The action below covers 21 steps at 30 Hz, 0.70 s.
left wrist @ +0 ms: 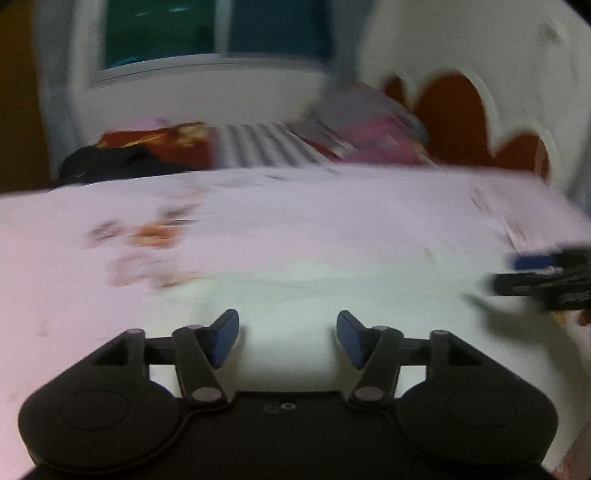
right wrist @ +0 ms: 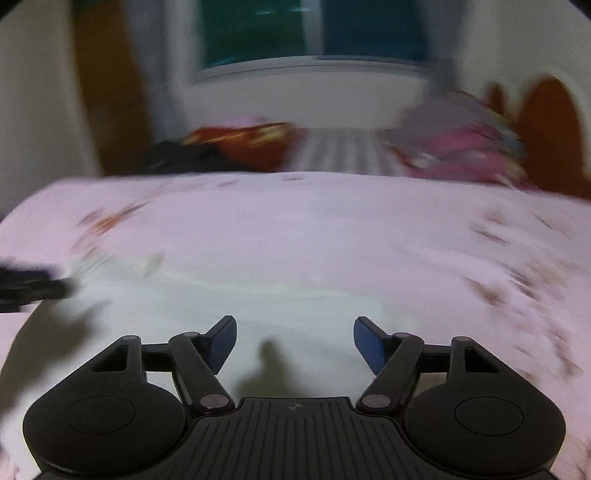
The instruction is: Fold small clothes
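Behind our bed (left wrist: 332,221), spread with a pink floral sheet, we list a window (left wrist: 214,33), a white wall, a dark-red scalloped headboard (left wrist: 454,118) and heaped clothes (left wrist: 369,129) beside a striped pillow (left wrist: 258,147). Item: one small pale whitish garment (left wrist: 288,295), lying flat on the sheet directly under both our claws; blur hides its detail. Our left gripper (left wrist: 288,338) stands parted, blue pads clear of the cloth, nothing gripped. Our right gripper (right wrist: 294,341) likewise gapes empty above the same garment (right wrist: 295,306).
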Tool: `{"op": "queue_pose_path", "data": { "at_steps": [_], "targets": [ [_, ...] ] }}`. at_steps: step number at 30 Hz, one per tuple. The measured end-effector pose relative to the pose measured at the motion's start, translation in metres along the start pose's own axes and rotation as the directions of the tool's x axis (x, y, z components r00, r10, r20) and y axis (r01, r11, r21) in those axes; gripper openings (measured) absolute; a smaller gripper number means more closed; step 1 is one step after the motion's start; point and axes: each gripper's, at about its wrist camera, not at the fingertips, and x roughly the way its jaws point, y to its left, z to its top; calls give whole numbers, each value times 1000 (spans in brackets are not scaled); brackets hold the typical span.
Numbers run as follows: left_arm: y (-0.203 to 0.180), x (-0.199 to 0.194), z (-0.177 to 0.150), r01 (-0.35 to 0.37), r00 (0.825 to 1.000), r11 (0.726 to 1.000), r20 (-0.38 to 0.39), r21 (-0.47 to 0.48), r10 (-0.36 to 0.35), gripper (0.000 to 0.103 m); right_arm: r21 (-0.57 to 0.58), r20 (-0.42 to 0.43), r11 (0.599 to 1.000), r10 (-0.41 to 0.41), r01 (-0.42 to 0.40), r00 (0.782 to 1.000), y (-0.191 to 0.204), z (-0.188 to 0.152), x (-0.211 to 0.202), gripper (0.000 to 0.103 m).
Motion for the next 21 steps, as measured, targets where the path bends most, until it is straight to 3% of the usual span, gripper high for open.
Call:
{"op": "queue_pose_path", "data": {
  "at_steps": [2,6,14,19,21],
  "targets": [
    [-24,12,-2,28,999,1000,-33,15,-27,59,-22,-42,999,32,-33,999,21,-2,18,61],
    [-37,29,-7,10,998,1000,-68,18,-9,61,-17,-79,999,48,-50,996,34,-13,33,61],
    [-8,27,-14,-24,997,1000,-72,1,24,62,83,-88,992,-92,100,992,-31,-18,24,61],
    [-15,15,-13,-44,997,999,-62,4,45,61,84,-63,991,-103,108,993,-30,-15,4,61],
    [-21,6,-15,-28,999,1000,-43,8,28,62,74,-39,994,-72,75,997,-20,-15,-8,61]
  ]
}}
